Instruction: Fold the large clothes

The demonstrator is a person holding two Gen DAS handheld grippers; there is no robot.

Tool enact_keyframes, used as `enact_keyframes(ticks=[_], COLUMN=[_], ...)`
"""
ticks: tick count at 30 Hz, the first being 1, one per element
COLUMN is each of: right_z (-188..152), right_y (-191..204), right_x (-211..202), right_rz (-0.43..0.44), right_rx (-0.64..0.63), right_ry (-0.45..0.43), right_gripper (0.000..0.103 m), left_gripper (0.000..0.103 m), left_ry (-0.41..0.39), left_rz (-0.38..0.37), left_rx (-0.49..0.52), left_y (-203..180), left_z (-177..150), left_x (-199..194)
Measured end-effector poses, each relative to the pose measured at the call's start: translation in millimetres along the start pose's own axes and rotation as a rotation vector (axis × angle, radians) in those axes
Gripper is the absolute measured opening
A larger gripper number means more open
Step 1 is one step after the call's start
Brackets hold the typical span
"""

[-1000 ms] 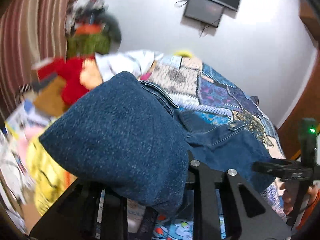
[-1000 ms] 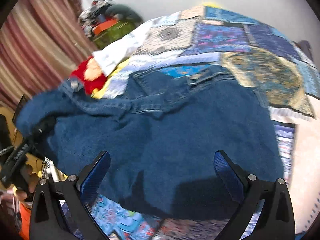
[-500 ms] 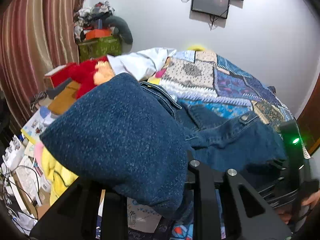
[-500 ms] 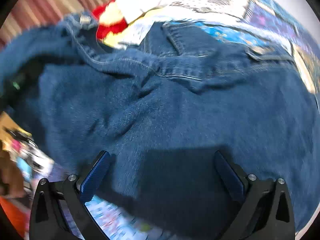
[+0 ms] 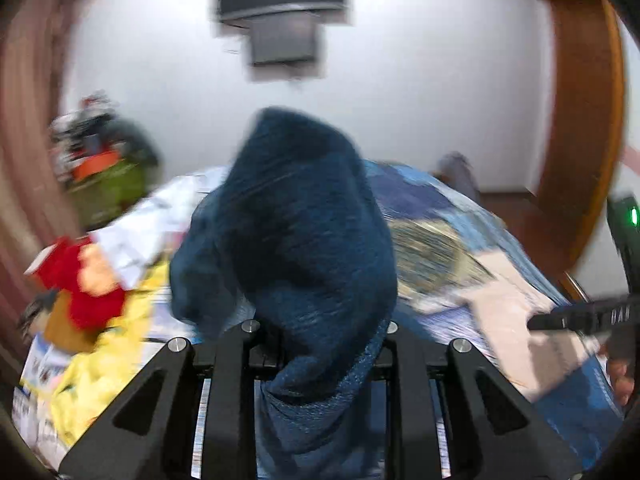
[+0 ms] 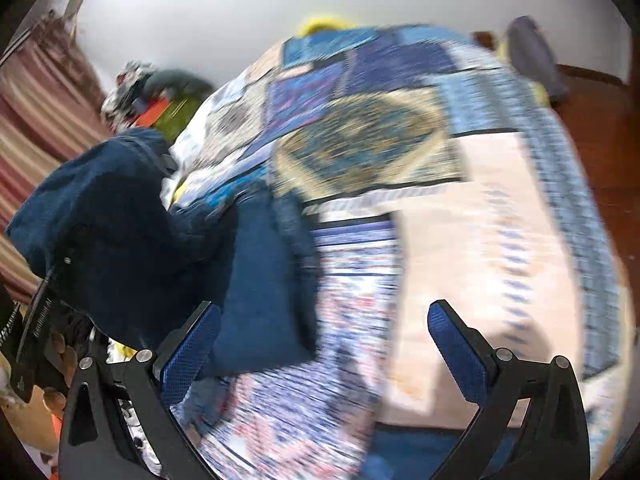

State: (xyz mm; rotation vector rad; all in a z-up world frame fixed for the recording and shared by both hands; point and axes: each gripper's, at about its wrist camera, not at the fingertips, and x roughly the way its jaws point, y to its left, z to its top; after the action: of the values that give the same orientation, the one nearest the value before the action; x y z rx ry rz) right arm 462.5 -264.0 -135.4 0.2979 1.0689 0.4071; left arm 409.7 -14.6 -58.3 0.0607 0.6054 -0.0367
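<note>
The left gripper (image 5: 320,344) is closed tight on a thick bunch of the dark blue denim garment (image 5: 296,240), whose coarse woven cloth stands up in a rounded hump just ahead of its black fingers and hangs down between them. The right gripper (image 6: 324,344) is wide open and holds nothing; its blue textured pads (image 6: 190,354) are spread apart. The denim lies heaped ahead and to the left of it, on the patchwork quilt (image 6: 400,160) of the bed, which is blurred.

Denim jeans (image 5: 304,240) hide the left gripper's (image 5: 318,344) fingers; both views are motion-blurred.
</note>
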Motion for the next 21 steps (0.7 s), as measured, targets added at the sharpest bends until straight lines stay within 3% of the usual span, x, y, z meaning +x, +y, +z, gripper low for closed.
enact_keyframes(ticks=[4,7,15,19,21], right_z=[-9.2,-19.2,-23.1,-18.1,-14.8], right_y=[-27.5,-32.5,-12.5,19.9,39.7], right_x=[-36.1,-51.8,-43.1,-36.9,-32.2], right_rz=[-0.024,-0.022,-0.024,0.017,0.034], right_rx=[0.034,0.039,-0.026,-0.088,-0.127], right_ry=[-0.030,-0.037,-0.020,-0.025,-0.026], right_gripper=[0.103,0.103,0.103,0.103,0.103], left_gripper=[0.022,0.023,0.035,0.060,0.067], left_ry=[0.220,0.364,0.370,0.378,0.355], left_rz=[-0.186,-0.246,-0.265,-0.306,-0.327], left_rx=[0.081,0.124,0.139,0.107,0.093], left_y=[-53.8,-70.8,-55.0,-42.2,-34.2], left_z=[-28.5,-62.8,-75.1,-74.6,-71.4], left_x=[41.6,64.9,40.4,22.8,8.2])
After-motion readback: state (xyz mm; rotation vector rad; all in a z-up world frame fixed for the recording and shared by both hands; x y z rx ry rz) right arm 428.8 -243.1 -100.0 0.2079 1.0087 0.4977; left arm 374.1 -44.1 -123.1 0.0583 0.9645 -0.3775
